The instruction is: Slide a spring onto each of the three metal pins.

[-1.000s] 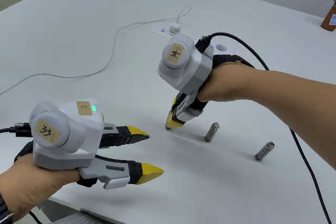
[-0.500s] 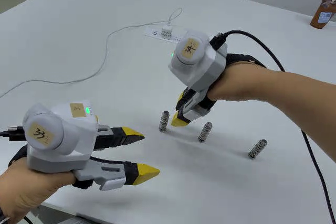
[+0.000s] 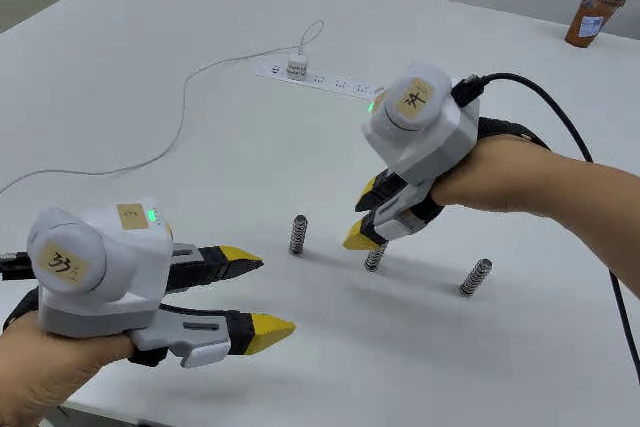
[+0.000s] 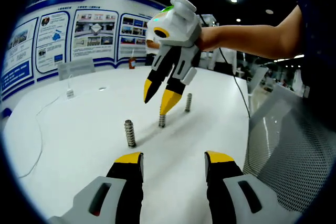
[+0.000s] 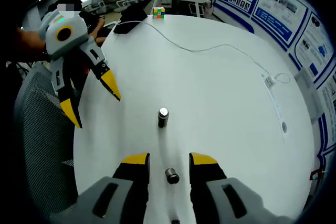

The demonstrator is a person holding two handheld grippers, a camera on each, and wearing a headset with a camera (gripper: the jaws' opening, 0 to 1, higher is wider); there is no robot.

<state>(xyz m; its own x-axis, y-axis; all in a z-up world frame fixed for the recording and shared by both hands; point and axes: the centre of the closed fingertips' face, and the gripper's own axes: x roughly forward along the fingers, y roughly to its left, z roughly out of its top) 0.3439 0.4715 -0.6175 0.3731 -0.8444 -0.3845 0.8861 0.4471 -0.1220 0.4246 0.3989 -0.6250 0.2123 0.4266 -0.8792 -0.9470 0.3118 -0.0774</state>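
Three springs stand on end on the white desk [image 3: 100, 67], in a loose row and apart from one another: left spring [image 3: 298, 234], middle spring [image 3: 375, 257], right spring [image 3: 476, 276]. We cannot tell whether a pin runs inside each one.

Right tongs [image 3: 365, 215]: spread, gripping nothing, pointed steeply down over the middle spring. The lower yellow tip is just beside that spring's top, and we cannot tell if it touches. In the right gripper view the middle spring [image 5: 171, 176] sits between the two jaws of the right tongs [image 5: 169, 159], and the left spring [image 5: 163, 117] stands farther ahead on bare desk.

Left tongs [image 3: 258, 292]: spread, gripping nothing, roughly level above the near part of the desk. They aim toward the row and are well apart from the left spring. In the left gripper view we see all three springs ahead of the jaws, with the right tongs [image 4: 159, 97] above the middle one.

Far side of the desk: a white power strip [image 3: 320, 80] with a plug [image 3: 297, 67] in it. A brown drink cup [image 3: 585, 17] with a straw stands at the far corner.
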